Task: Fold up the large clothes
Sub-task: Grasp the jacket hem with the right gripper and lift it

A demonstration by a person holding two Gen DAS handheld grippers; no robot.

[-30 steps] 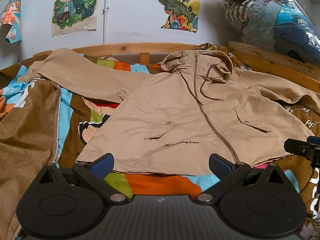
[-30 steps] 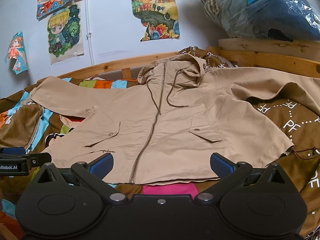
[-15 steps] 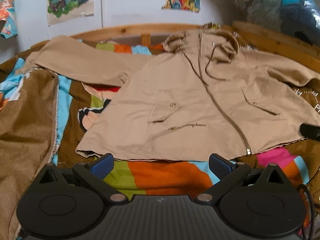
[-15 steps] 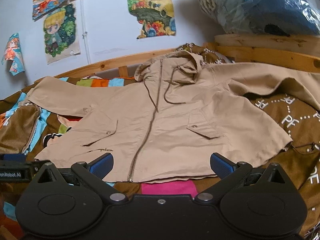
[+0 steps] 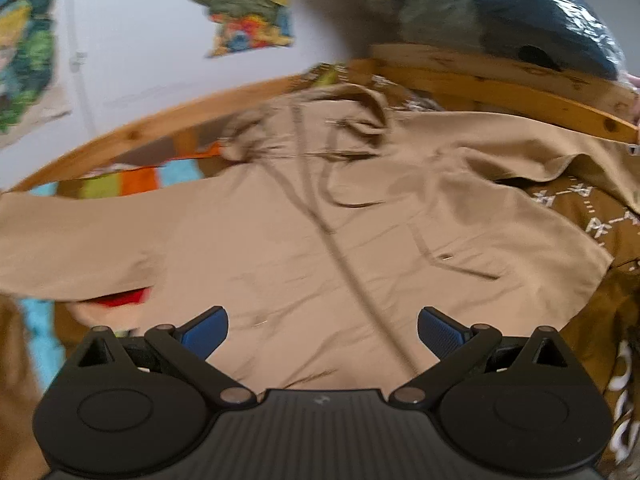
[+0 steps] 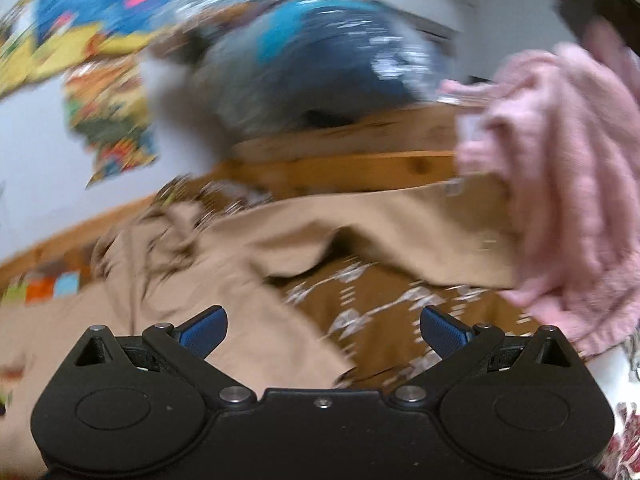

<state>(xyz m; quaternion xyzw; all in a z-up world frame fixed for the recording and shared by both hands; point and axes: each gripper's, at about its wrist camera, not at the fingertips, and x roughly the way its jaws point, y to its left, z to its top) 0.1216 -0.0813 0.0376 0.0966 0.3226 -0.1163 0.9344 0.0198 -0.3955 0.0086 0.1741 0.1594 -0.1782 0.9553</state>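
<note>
A tan hooded zip jacket (image 5: 304, 248) lies spread front-up on the bed, hood toward the wooden headboard. My left gripper (image 5: 322, 330) hovers open over its lower front, nothing between its blue-padded fingers. In the right wrist view, blurred by motion, the jacket's right sleeve (image 6: 380, 232) stretches toward a pink fluffy garment (image 6: 568, 184) at the right edge. My right gripper (image 6: 323, 330) is open and empty above the brown patterned bedding (image 6: 380, 312) beside the jacket's right side.
A wooden bed frame (image 5: 500, 80) runs behind the jacket. A plastic-wrapped bundle of blue bedding (image 5: 532, 12) sits above it at the right. Posters (image 5: 244, 8) hang on the white wall. Colourful striped bedding (image 5: 136, 180) shows at the left.
Both grippers have swung to the right and forward. The left one now sits over the jacket's front instead of before its hem. The right one now faces the right sleeve and the pink garment.
</note>
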